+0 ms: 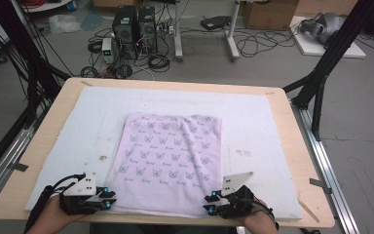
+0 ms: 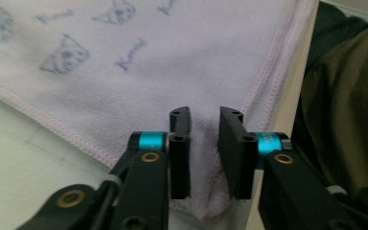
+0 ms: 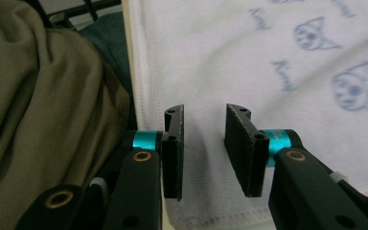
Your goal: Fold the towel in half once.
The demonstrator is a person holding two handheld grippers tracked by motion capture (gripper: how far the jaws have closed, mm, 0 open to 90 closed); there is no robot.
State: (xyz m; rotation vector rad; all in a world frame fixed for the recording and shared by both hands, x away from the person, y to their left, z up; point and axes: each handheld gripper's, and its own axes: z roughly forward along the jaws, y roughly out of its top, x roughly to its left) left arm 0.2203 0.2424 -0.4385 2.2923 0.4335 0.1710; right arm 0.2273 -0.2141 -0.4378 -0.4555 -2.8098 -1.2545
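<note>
A pale pink cloth [image 1: 168, 156] printed with small blue cat faces lies flat on a white foam mat [image 1: 92, 122]. My left gripper [image 1: 111, 199] is at the cloth's near left corner and my right gripper [image 1: 208, 204] at its near right corner. In the left gripper view the jaws [image 2: 204, 115] stand a little apart, with the cloth's [image 2: 124, 62] hemmed corner bunched up in the gap. In the right gripper view the jaws [image 3: 205, 112] stand wider apart over the cloth [image 3: 268, 57] close to its hem.
The mat covers a wooden table [image 1: 292, 126] whose near edge runs just behind both grippers. Olive clothing [image 2: 350, 105] of the person sits close beside the edge. Beyond the table are computer towers [image 1: 134, 29], cables, and black frame legs [image 1: 321, 73].
</note>
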